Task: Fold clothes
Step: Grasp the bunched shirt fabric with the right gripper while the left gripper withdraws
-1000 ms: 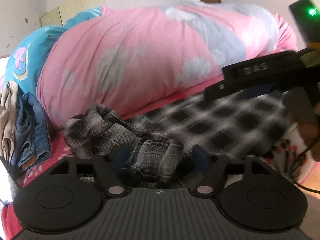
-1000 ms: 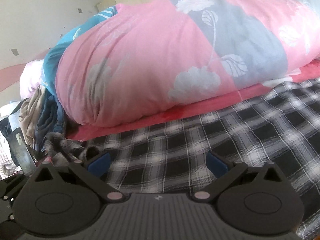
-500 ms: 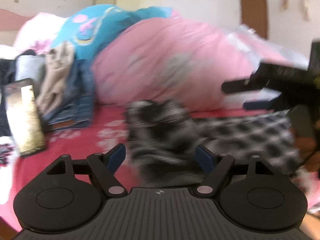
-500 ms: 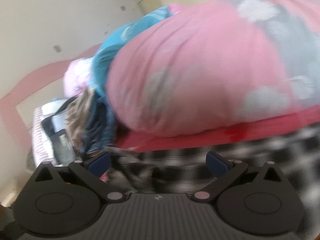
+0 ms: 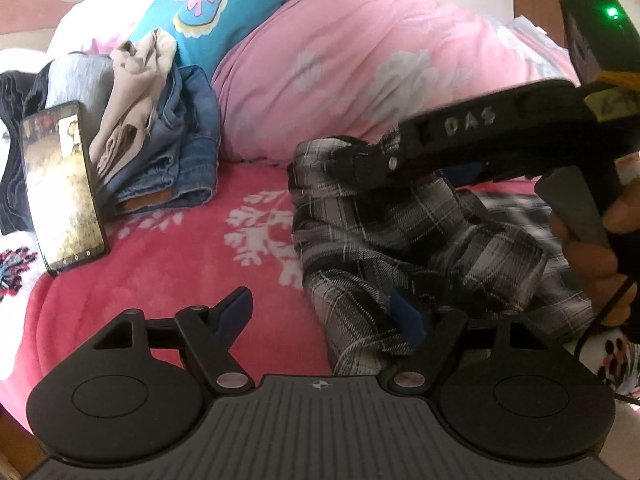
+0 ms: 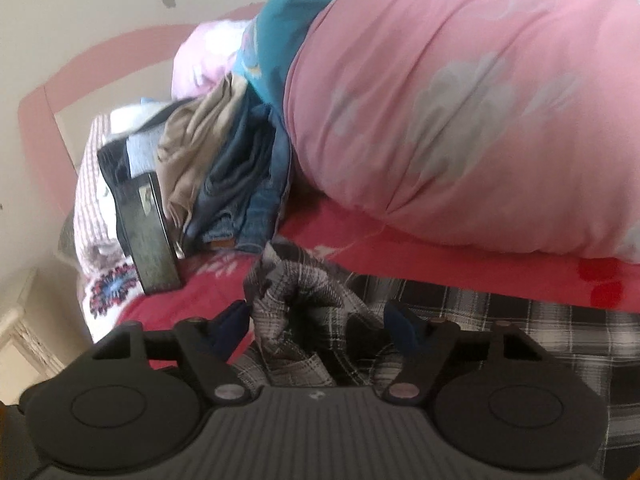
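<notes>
Right wrist view shows the right gripper now closing around the plaid shirt's bunched sleeve, while the left gripper stays released beside it.

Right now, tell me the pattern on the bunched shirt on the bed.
Black, grey and white plaid on the shirt; clearest in the left wrist view.

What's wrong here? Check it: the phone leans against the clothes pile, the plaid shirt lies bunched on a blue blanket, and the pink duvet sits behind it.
Only the blanket's colour is wrong. The plaid shirt lies bunched on a red blanket with white flowers, as the left wrist view shows. The phone does lean against the clothes pile, and the pink duvet sits behind the shirt.
</notes>
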Demonstrator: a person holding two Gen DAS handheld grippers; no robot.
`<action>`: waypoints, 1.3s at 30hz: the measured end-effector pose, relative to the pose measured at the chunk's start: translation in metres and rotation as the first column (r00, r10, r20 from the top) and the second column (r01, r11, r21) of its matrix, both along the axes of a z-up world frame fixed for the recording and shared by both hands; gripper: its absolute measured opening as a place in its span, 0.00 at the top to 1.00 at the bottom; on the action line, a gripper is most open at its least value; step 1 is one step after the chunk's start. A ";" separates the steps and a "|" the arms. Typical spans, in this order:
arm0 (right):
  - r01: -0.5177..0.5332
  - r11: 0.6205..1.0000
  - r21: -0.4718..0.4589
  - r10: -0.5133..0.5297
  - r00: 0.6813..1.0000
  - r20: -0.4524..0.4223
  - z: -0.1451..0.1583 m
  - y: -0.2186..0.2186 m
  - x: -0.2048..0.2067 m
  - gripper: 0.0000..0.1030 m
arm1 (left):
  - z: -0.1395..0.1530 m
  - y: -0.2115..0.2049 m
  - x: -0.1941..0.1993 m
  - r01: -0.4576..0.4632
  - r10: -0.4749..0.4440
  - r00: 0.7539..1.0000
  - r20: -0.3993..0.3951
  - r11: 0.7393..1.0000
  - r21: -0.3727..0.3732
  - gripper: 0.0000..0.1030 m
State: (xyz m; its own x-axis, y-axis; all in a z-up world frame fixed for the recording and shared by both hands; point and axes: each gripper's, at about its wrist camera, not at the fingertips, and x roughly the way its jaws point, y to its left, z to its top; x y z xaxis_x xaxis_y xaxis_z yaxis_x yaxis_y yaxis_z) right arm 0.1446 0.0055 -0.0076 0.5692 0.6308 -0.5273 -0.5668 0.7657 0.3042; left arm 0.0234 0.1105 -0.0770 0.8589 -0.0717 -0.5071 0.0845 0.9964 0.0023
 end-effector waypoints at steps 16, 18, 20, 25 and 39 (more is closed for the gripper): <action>0.194 0.908 0.371 -0.016 0.902 -0.432 -0.021 -0.059 0.010 0.84 | 0.026 0.022 -0.005 0.017 -0.010 0.998 0.069 0.995 -0.099 0.25; 0.253 0.874 0.416 -0.007 0.861 -0.508 -0.035 -0.068 0.013 0.84 | 0.029 0.020 0.002 0.012 -0.005 0.998 0.066 0.995 -0.102 0.25; 0.282 0.839 0.466 0.018 0.840 -0.542 -0.039 -0.076 0.013 0.84 | 0.030 0.014 0.010 0.017 -0.011 0.997 0.071 0.996 -0.084 0.25; 0.330 0.843 0.425 -0.017 0.806 -0.592 -0.052 -0.083 0.018 0.82 | 0.023 -0.010 0.035 0.046 -0.046 0.999 0.016 0.999 -0.023 0.25; 0.422 0.804 0.420 -0.118 0.805 -0.582 -0.048 -0.144 0.005 0.28 | 0.012 -0.028 0.038 0.077 -0.072 0.996 -0.059 0.993 0.094 0.24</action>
